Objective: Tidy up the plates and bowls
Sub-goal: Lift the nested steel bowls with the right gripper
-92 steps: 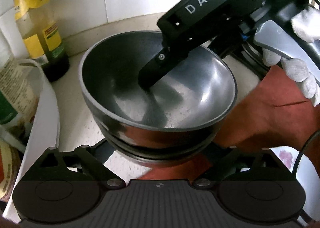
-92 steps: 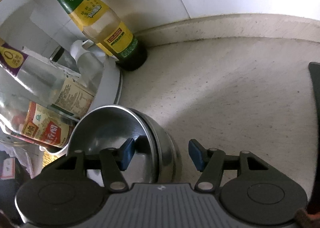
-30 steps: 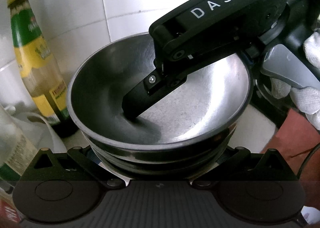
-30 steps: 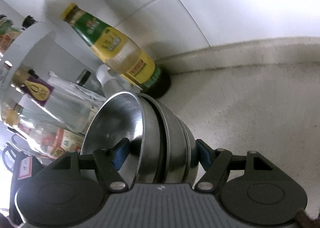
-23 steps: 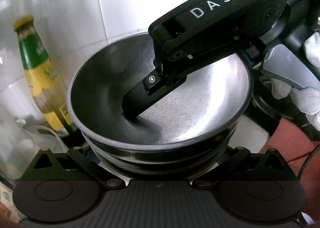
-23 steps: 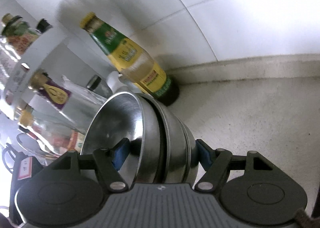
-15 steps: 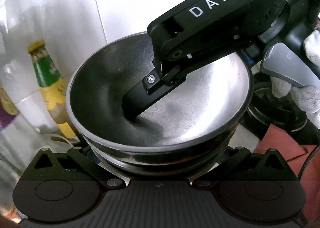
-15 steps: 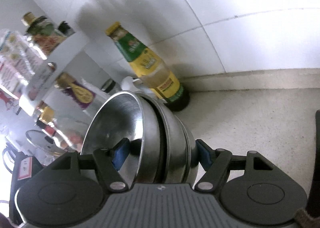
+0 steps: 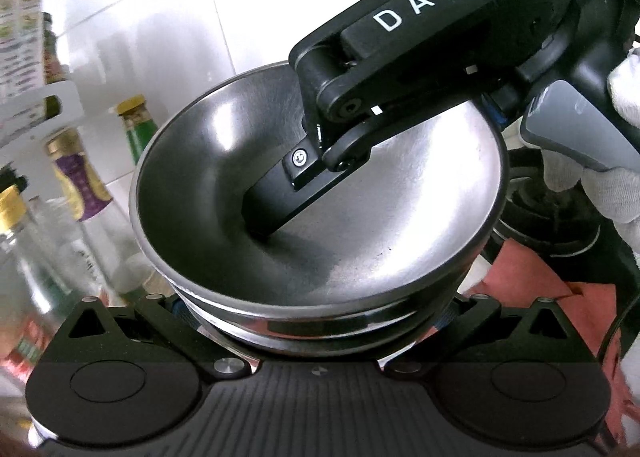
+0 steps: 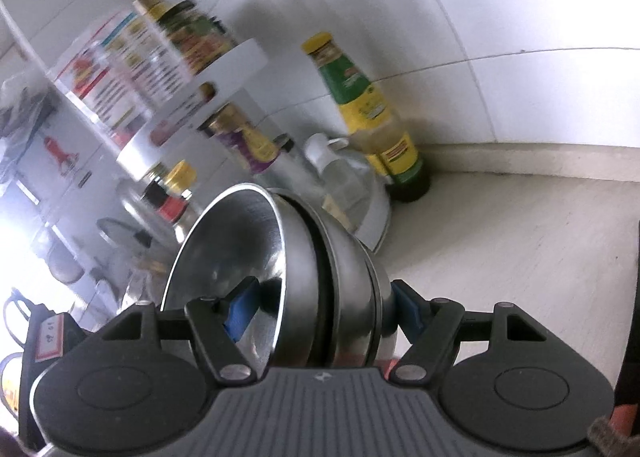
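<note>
Surroundings: a white tiered rack (image 10: 236, 69) of blurred jars and bottles stands at the counter's left end; just right of it, in the back corner against the tiled wall, a green-and-yellow sauce bottle (image 10: 372, 117). Bare speckled counter (image 10: 520, 241) runs right from there.
In the way: nothing lies between the bowls and the rack.
Stack of bowls (image 9: 320, 217): nested steel bowls, brushed grey inside, polished rims, held in the air above the counter, tilted on edge in the right wrist view.
Right gripper (image 10: 320, 307): partly open, clamped across the stack, one blue pad inside the top bowl, the other on the outermost wall.
Left gripper (image 9: 316, 311): fingers flank the stack's lower walls; tips hidden, so grip cannot be judged.
Gloved hand (image 9: 624, 161): white, on the right gripper's grey trigger.
Hard to make out: rack labels smeared; number of bowls uncertain.
</note>
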Motion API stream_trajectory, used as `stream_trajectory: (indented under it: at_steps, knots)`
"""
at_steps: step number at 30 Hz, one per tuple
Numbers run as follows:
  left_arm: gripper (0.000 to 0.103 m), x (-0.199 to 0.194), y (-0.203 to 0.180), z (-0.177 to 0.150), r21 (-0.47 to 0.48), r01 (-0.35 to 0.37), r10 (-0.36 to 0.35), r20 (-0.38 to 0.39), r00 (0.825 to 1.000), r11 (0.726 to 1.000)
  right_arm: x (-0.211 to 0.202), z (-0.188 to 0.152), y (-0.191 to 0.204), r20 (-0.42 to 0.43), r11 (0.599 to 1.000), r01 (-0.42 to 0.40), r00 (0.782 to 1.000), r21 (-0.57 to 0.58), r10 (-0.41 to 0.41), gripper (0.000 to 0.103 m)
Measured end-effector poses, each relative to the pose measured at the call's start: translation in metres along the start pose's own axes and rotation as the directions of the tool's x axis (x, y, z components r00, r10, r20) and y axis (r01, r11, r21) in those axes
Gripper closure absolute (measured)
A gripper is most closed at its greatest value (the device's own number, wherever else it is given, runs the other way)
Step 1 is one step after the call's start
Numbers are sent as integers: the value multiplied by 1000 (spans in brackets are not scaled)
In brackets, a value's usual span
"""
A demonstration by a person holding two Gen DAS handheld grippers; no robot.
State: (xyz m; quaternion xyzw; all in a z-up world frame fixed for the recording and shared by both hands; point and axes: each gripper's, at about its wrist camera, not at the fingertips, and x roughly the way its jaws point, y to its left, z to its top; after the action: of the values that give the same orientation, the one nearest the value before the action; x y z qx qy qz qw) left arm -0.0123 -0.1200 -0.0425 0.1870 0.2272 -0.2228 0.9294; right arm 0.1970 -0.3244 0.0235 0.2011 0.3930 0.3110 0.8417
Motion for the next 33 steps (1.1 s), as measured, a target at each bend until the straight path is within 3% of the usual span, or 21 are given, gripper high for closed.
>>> stream_trajectory:
  at_steps: [14,33]
  knots:
    - [0,-61,-17,-16,-22,26,-26,0,1000,999,-16,-45,40,-12,1000,-1,1000,-22,1,36]
    - [0,-158,-51,-77,15,65,-65,-27,998,998,-42,-123,92,-4,999,28,1000,23,-28,36]
